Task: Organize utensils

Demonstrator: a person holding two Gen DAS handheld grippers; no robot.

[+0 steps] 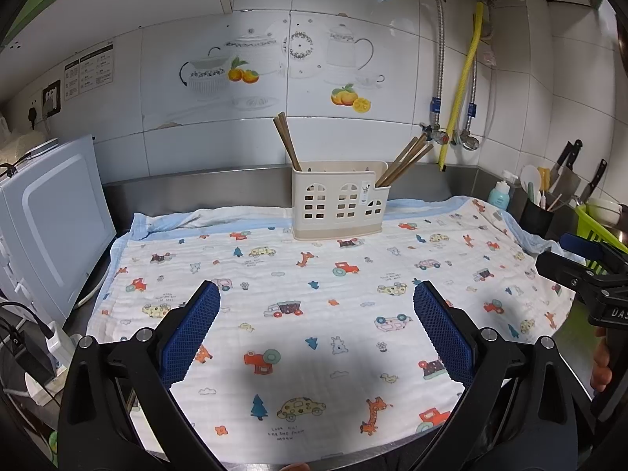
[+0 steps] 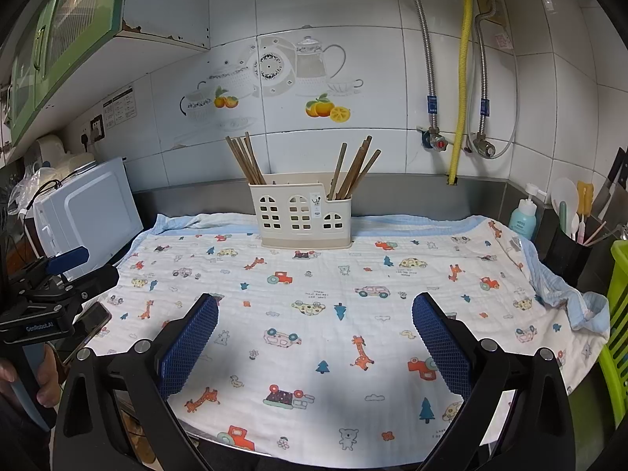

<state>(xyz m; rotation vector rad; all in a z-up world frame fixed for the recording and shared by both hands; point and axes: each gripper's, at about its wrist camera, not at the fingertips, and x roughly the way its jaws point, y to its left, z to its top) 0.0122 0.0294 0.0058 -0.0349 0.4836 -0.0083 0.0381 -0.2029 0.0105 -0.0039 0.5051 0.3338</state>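
Note:
A cream utensil holder (image 1: 339, 200) (image 2: 300, 215) stands at the back of a cartoon-print cloth (image 1: 314, 314) (image 2: 314, 314). Brown chopsticks lean out of its left compartment (image 1: 287, 142) (image 2: 244, 159) and its right compartment (image 1: 404, 161) (image 2: 353, 168). My left gripper (image 1: 316, 294) is open and empty, low over the near part of the cloth; it also shows at the left in the right wrist view (image 2: 55, 274). My right gripper (image 2: 314, 306) is open and empty over the near cloth; it shows at the right edge of the left wrist view (image 1: 581, 263).
A white appliance (image 1: 47, 216) (image 2: 90, 212) stands at the left. At the right are a black cup of utensils (image 2: 569, 251) (image 1: 535, 212), a soap bottle (image 2: 523, 216), knives (image 1: 565, 165) and a green basket (image 2: 618, 314). Pipes and valves (image 2: 455, 137) hang on the tiled wall.

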